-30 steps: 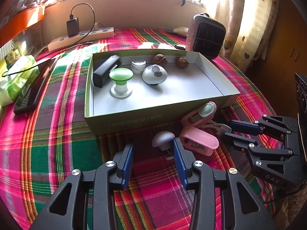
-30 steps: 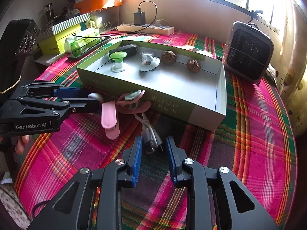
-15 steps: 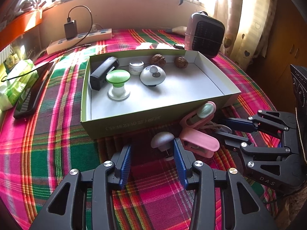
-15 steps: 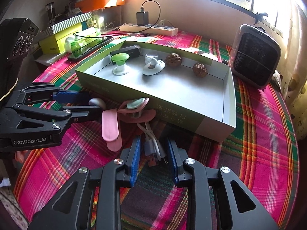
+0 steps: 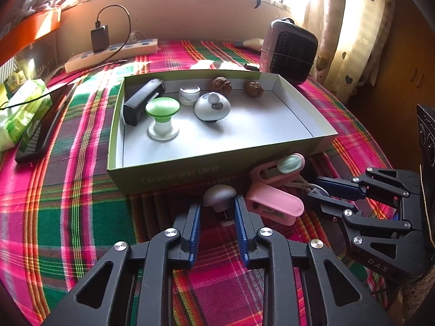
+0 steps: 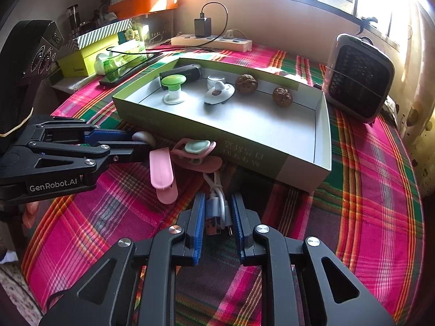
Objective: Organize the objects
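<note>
A green cardboard tray holds a green knob, a grey dome, a black bar, a small white jar and two walnuts. In front of it lie a grey mushroom-shaped knob, pink clips and a coiled USB cable. My left gripper has closed around the grey knob on the cloth. My right gripper has closed around the cable.
A small heater stands behind the tray's right end. A power strip with charger lies along the back wall. A phone and green packets lie left. Boxes stand far left.
Both grippers' jaws have narrowed: the left around the grey knob, the right around the USB cable. Both have edged forward toward the tray.
</note>
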`<state>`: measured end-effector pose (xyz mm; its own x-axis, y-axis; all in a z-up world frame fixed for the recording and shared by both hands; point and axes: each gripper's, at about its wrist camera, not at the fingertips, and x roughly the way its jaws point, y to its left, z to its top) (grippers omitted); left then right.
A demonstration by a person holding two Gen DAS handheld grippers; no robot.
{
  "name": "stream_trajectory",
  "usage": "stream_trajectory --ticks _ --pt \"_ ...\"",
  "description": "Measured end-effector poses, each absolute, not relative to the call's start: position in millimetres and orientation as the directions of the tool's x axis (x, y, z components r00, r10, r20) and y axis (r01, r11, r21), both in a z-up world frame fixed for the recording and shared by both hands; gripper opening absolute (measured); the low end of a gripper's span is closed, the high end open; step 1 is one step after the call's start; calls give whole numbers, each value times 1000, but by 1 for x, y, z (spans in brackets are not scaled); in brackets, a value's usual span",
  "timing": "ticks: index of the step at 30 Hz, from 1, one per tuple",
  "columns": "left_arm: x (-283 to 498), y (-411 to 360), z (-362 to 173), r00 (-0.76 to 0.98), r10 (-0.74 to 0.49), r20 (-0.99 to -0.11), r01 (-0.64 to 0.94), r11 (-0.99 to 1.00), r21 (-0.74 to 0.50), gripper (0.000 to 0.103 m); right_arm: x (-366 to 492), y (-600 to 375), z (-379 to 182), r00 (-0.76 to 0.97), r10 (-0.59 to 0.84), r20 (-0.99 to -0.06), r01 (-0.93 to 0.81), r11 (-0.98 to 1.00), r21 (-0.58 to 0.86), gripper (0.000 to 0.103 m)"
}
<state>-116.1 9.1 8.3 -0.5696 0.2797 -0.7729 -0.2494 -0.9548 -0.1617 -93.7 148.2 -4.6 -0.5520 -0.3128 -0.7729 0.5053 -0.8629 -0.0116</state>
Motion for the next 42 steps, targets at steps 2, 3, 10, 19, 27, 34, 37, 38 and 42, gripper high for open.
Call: stream_trajectory --ticks 2,3,10,19,27,34,37,38,42 --pt "-116 9 8 -571 278 -772 -247 -955 -161 21 -92 152 -4 -556 -311 -771 493 -870 -5 20" --pt "-116 9 8 -572 279 -772 -245 -955 -164 21 -91 154 -4 -558 -312 -769 487 -873 0 20" --pt "-110 9 8 -571 283 -770 -241 -955 -172 21 -86 161 -2 -563 -324 -760 465 -885 32 20" --pt "-106 12 9 -575 273 -771 -244 -957 -157 21 -79 161 -1 -571 -326 -753 457 -889 39 20" --pt "-101 13 9 -582 260 -770 -239 -960 -143 21 -78 165 0 -581 -318 -749 427 -903 52 20" --pt "-99 14 11 -589 254 -767 -241 -961 -133 21 -77 170 0 -587 -319 -744 399 -914 77 20" --pt "-99 14 11 -589 253 -767 -242 -961 -130 21 -77 172 1 -590 -322 -740 390 -917 88 20" --pt "-98 14 11 -590 251 -767 -243 -962 -128 21 -77 172 1 -590 -322 -740 388 -917 89 20" --pt "-97 15 12 -593 248 -766 -243 -962 -123 21 -76 172 1 -590 -325 -739 388 -917 94 20"
